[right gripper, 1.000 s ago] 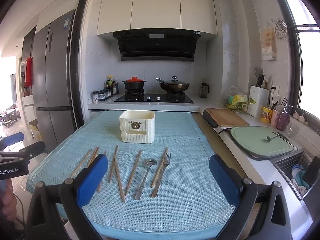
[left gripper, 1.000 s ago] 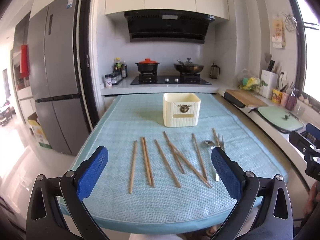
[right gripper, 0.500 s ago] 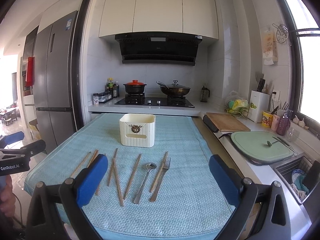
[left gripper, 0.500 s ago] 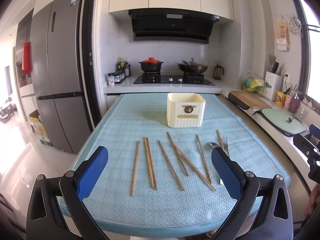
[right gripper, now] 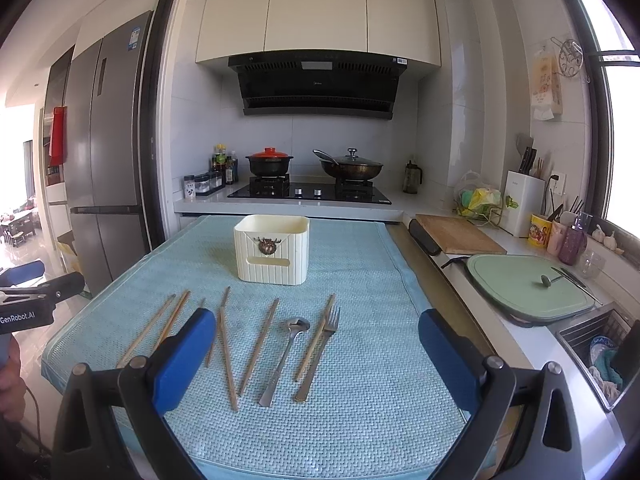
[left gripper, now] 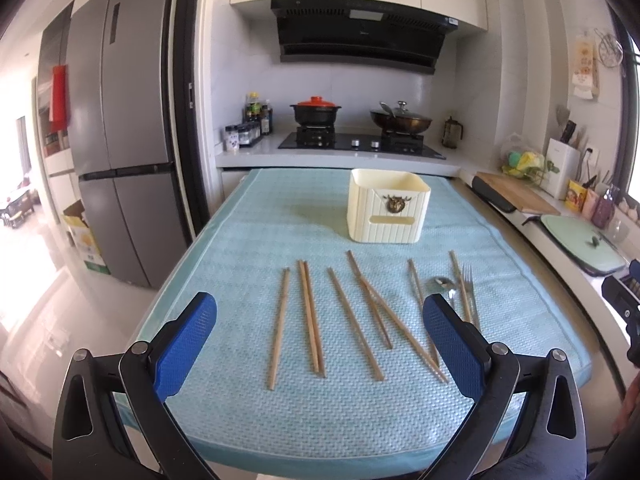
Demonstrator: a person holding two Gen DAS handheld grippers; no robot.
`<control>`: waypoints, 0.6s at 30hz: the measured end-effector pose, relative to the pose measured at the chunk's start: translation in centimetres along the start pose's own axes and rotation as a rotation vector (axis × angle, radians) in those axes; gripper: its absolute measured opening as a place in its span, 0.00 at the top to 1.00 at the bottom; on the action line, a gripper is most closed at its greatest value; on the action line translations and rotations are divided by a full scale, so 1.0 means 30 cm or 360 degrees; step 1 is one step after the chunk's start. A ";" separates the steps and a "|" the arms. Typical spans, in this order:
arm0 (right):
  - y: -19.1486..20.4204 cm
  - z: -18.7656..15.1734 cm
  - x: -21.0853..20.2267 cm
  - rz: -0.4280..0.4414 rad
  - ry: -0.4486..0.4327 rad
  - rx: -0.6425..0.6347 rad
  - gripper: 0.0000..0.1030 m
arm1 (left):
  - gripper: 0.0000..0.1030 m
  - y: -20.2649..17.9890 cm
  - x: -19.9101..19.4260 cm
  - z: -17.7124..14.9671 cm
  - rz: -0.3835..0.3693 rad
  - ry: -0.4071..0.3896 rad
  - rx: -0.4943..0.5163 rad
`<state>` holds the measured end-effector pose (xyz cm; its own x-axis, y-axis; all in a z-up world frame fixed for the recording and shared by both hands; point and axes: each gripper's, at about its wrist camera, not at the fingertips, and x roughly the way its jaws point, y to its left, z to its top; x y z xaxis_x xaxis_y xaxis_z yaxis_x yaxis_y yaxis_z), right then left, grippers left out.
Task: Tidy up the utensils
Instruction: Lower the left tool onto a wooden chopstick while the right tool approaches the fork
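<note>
Several wooden chopsticks [left gripper: 310, 312] [right gripper: 259, 344] lie scattered on a light blue mat [left gripper: 280, 216] [right gripper: 360, 264]. To their right rest a metal spoon [right gripper: 286, 356] [left gripper: 442, 285] and a metal fork [right gripper: 320, 354] [left gripper: 469, 292]. Behind them stands a cream utensil holder [left gripper: 387, 210] [right gripper: 273, 249], upright and empty as far as I see. My left gripper [left gripper: 320, 344] hovers open over the near chopsticks with nothing between its fingers. My right gripper [right gripper: 318, 354] is open too, above the spoon and fork, holding nothing.
A stove with a red-lidded pot [right gripper: 269, 160] and a wok [right gripper: 352, 166] sits behind the mat. On the right counter are a wooden cutting board [right gripper: 456, 236], a green board [right gripper: 528, 286] and a sink [right gripper: 596, 344]. A fridge [left gripper: 120, 152] stands left.
Both grippers have moved forward and a little lower toward the utensils, so the table appears nearer. Both stay open; nothing on the mat has moved.
</note>
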<state>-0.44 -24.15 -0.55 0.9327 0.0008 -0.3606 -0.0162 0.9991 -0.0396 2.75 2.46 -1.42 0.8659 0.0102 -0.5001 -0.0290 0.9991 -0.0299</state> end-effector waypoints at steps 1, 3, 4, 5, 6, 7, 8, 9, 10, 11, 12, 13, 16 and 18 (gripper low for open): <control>-0.002 -0.002 0.007 -0.0005 0.0007 0.0001 0.00 | 0.00 0.004 0.008 -0.001 0.0009 0.0008 -0.0002; -0.007 -0.004 0.019 -0.0007 0.0018 0.0005 0.00 | 0.00 0.011 0.025 -0.002 0.0025 0.0023 -0.0005; -0.010 -0.005 0.024 -0.0007 0.0022 0.0007 0.00 | 0.00 0.015 0.031 -0.002 0.0033 0.0029 -0.0006; -0.011 -0.005 0.029 -0.0009 0.0024 0.0006 0.00 | 0.00 0.016 0.038 0.000 0.0041 0.0034 -0.0007; -0.012 -0.004 0.033 -0.0011 0.0024 0.0004 0.00 | 0.00 0.019 0.044 0.000 0.0048 0.0037 -0.0008; -0.013 -0.003 0.036 -0.0013 0.0023 0.0001 0.00 | 0.00 0.023 0.049 0.001 0.0055 0.0042 -0.0010; -0.015 -0.003 0.040 -0.0016 0.0023 0.0000 0.00 | 0.00 0.026 0.054 0.000 0.0061 0.0044 -0.0009; -0.017 -0.002 0.043 -0.0018 0.0022 0.0000 0.00 | 0.00 0.029 0.059 0.000 0.0067 0.0047 -0.0008; -0.021 -0.001 0.047 -0.0020 0.0022 0.0002 0.00 | 0.00 0.031 0.064 0.000 0.0072 0.0050 -0.0008; -0.025 0.001 0.052 -0.0022 0.0025 0.0004 0.00 | 0.00 0.033 0.073 0.002 0.0074 0.0054 -0.0008; -0.028 0.001 0.057 -0.0025 0.0028 0.0006 0.00 | 0.00 0.035 0.081 0.002 0.0075 0.0059 -0.0007; -0.032 0.001 0.062 -0.0029 0.0032 0.0011 0.00 | 0.00 0.037 0.089 0.001 0.0076 0.0066 -0.0007; -0.048 0.000 0.085 -0.0022 0.0067 0.0042 0.05 | 0.00 0.050 0.114 -0.004 0.0077 0.0090 -0.0012; -0.053 -0.005 0.102 -0.0026 0.0099 0.0051 0.11 | 0.00 0.060 0.132 -0.008 0.0078 0.0108 -0.0012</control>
<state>2.39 -25.75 -1.73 0.9086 -0.0174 -0.4173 0.0115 0.9998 -0.0166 5.99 4.28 -3.66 0.8277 0.0564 -0.5584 -0.0747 0.9972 -0.0101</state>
